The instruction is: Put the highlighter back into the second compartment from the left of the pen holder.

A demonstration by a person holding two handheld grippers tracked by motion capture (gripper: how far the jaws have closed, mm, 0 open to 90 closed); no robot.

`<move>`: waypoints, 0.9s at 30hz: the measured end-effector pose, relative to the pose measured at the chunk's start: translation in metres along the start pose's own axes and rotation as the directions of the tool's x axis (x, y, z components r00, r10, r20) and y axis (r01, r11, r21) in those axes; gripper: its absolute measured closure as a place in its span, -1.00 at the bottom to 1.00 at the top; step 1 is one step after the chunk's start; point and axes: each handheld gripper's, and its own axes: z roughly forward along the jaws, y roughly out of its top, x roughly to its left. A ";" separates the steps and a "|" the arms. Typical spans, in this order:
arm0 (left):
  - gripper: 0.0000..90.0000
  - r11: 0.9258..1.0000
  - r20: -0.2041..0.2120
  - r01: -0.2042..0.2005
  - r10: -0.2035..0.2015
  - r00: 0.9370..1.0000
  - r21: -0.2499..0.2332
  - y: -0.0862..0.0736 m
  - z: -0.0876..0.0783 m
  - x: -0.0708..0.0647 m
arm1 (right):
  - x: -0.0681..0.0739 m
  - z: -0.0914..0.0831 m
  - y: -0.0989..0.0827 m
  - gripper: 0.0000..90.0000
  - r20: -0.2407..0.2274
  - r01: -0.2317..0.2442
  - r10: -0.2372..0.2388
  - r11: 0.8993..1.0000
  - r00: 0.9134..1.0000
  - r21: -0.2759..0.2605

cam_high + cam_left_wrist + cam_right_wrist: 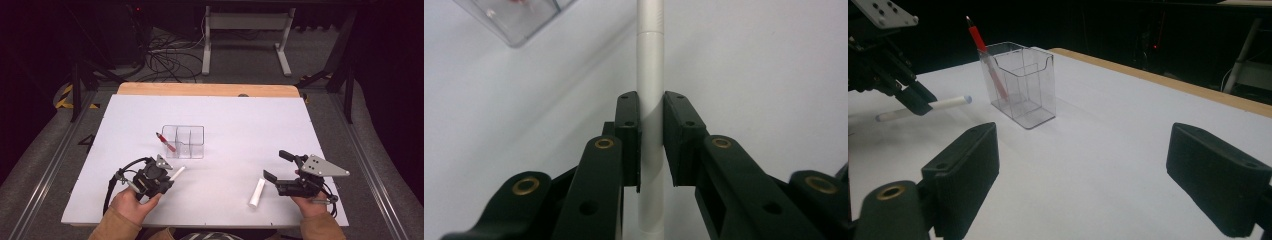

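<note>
We find the left gripper clamped on a white pen, its pads pressing the barrel from both sides. In the left gripper view the pen runs up between the jaws and is cut off at the top edge; its lower end is hidden behind the jaws. In the right gripper view the pen sticks out of that gripper above the table, its tip pointing toward the clear holder. The right gripper stands open with nothing between its jaws, just beside a second white pen lying on the table. A red pen leans in one end compartment of the holder. We cannot make out any marking on the pens.
</note>
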 end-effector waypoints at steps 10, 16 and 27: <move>0.75 0.980 0.021 0.022 -0.018 1.000 -0.198 -0.005 -0.019 0.005 | 0.000 0.000 0.000 -0.69 -0.002 0.001 -0.001 1.000 1.000 -0.002; 0.75 0.949 0.058 0.046 -0.029 0.998 -0.312 -0.009 -0.030 0.010 | 0.001 0.001 0.000 -0.69 -0.003 0.001 -0.001 1.000 1.000 -0.001; 0.75 0.864 0.111 0.095 -0.046 0.993 -0.494 -0.013 -0.041 0.021 | 0.001 0.001 0.000 -0.69 -0.005 0.004 -0.004 1.000 1.000 -0.004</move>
